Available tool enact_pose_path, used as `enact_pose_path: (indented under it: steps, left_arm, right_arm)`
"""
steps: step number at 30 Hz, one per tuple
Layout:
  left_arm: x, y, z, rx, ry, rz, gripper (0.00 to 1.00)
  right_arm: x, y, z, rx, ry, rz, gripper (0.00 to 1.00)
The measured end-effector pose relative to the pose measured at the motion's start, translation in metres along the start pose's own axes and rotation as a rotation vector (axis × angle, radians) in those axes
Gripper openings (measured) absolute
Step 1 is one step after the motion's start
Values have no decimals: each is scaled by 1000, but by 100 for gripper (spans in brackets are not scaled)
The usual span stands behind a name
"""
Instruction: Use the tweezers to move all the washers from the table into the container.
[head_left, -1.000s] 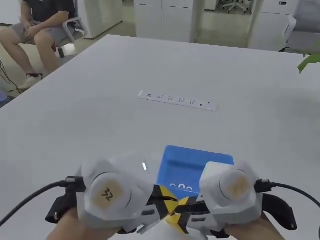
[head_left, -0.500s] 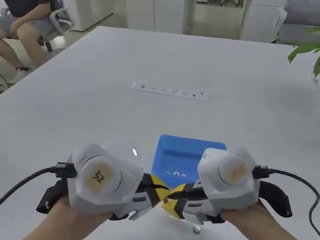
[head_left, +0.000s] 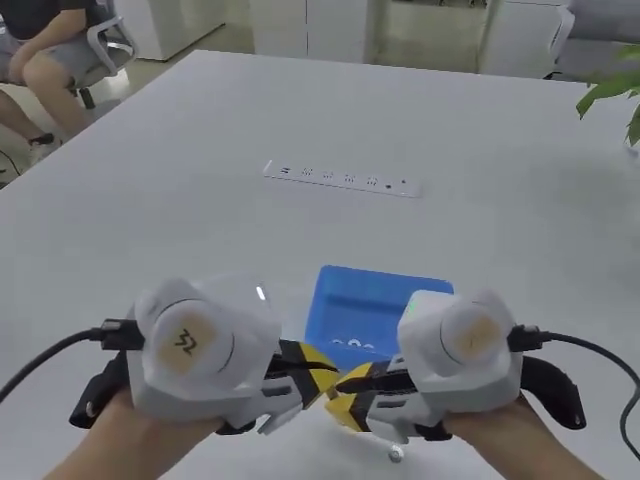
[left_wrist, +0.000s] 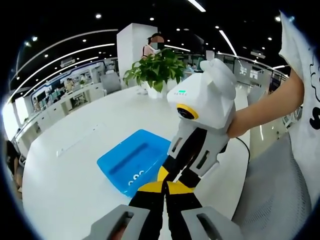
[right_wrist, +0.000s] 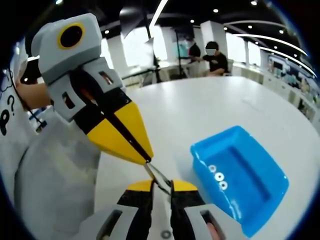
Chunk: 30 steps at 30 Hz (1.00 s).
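White table in an open office, with a power strip at the far side, a plant far right and a seated person far left. The left gripper and right gripper meet tip to tip, both clamped on the tweezers. The blue container just beyond holds three washers; one loose washer lies near the right gripper. Compared with half a second ago, the grippers remain joined and the washer is unmoved.

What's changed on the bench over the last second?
Nothing taken or released. The head camera tilted down, bringing a loose washer on the table into view. The left gripper and right gripper stay tip to tip with the tweezers between them; three washers still lie in the blue container.
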<state>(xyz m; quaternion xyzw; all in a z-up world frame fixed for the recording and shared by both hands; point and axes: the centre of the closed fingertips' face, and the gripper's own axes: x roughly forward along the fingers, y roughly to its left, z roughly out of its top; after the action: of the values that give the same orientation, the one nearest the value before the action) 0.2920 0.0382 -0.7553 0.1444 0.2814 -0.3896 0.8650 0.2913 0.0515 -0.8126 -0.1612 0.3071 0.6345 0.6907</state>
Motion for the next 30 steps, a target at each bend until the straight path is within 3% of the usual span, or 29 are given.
enact_pose_path:
  steps: [7,8,12,18,23,24,30]
  left_arm:
    - [7,-4,-5,24,23,-10,0]
    - [8,-6,-2,29,7,-15,0]
    - [9,-6,-3,26,17,-19,0]
    - [10,-10,-4,42,31,-46,0]
    - [8,-7,-5,53,39,-37,0]
    - [8,-7,-5,53,38,-32,0]
    - [13,-5,-1,-9,19,14,0]
  right_arm:
    - [4,0,-8,0,16,4,9]
    - [4,0,-8,-6,18,5,9]
    - [5,-1,-9,-18,24,21,10]
    - [14,2,-16,-115,79,84,10]
    - [15,3,-16,-151,87,112,9]
    - [14,2,-16,-212,90,94,8]
    - [12,2,-17,-268,89,25,5]
